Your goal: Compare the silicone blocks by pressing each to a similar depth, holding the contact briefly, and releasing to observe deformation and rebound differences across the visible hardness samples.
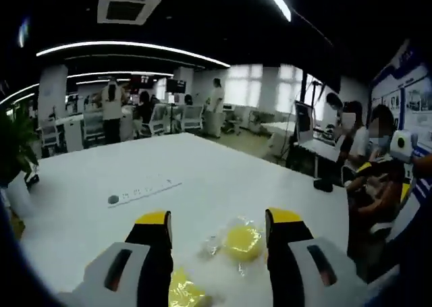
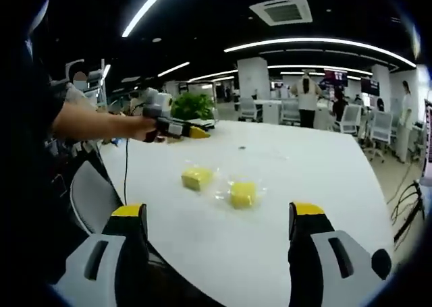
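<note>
Two yellow silicone blocks in clear wrap, side by side on white table [image 2: 324, 179]: left block [image 2: 196, 178], right block [image 2: 243, 193]. Left gripper [image 1: 217, 226] jaws spread, hovering over blocks. Right gripper [image 2: 219, 216] jaws spread, well back, empty.

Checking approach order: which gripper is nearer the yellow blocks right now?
Left. The left gripper hangs right over the yellow blocks, one sitting between its open jaws. The right gripper is open too, held back near the table edge.
</note>
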